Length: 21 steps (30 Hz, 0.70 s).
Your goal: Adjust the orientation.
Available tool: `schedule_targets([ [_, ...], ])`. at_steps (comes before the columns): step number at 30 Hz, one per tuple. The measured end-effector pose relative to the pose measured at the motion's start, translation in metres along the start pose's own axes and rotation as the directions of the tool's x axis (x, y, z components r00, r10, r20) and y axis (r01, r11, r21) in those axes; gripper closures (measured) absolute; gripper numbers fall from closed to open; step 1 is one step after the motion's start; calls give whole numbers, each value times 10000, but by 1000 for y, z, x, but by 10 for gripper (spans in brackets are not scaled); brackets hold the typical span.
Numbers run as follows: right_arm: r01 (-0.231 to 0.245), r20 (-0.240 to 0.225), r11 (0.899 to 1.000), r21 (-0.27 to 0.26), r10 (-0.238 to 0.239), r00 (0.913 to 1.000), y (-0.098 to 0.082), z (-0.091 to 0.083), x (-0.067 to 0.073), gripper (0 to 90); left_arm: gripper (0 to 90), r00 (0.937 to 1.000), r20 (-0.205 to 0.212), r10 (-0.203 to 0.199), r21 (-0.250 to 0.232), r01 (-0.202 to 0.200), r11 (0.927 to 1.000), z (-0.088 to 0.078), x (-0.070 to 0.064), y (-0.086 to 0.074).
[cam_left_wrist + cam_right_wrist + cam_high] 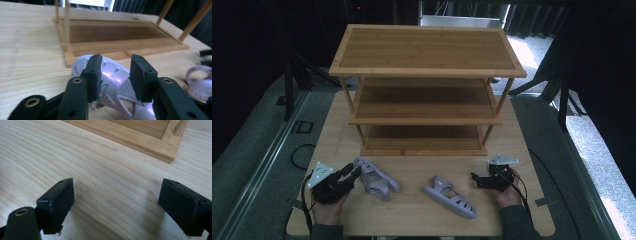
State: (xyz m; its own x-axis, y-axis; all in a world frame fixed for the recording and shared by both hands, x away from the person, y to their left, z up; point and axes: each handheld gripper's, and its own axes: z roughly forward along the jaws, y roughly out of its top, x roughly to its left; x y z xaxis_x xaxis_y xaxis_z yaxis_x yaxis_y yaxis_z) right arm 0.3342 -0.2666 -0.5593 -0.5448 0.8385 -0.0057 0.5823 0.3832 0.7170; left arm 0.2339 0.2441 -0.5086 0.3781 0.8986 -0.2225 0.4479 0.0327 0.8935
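**Two lilac sandals on the table, left gripper around one**

Two lilac sandals are laid out on the table [412, 210], in front of a wooden rack [427, 65] with three shelves. The left sandal [376, 178] is seen near the table's front left, just short of the rack's bottom shelf. The right sandal [449, 196] is set a bit apart from it, toward the middle, lying at a slant.

The left gripper [353, 173] is held low at the left sandal's near end. In the left gripper view its jaws are partly open, with the sandal [115, 80] sitting in the gap between them. The pads [94, 75] look close to the straps, but whether they're actually touching can't be told, it's kinda blurry there. The other sandal [200, 83] is caught at the right edge of that view.

The right gripper [475, 179] is held over bare wood, just right of the right sandal and not touching it. Its jaws are spread wide in the right gripper view, and nothing is held between them [116, 202]. A corner of the rack's base [150, 142] is seen ahead of it.
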Motion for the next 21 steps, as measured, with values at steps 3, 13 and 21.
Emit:
schedule_targets([
  [3,0,0,10000,0,0,10000,0,0,0,127,727,9974,352,623,631,-645,9959,8,-9,0],
  [13,2,-1,10000,0,-2,10000,0,0,0,127,784,9913,415,1252,1516,-1301,9798,33,-18,5],
  [21,-14,0,10000,7,14,10000,0,0,0,128,765,9934,890,721,1613,-858,9832,58,-14,17],
])
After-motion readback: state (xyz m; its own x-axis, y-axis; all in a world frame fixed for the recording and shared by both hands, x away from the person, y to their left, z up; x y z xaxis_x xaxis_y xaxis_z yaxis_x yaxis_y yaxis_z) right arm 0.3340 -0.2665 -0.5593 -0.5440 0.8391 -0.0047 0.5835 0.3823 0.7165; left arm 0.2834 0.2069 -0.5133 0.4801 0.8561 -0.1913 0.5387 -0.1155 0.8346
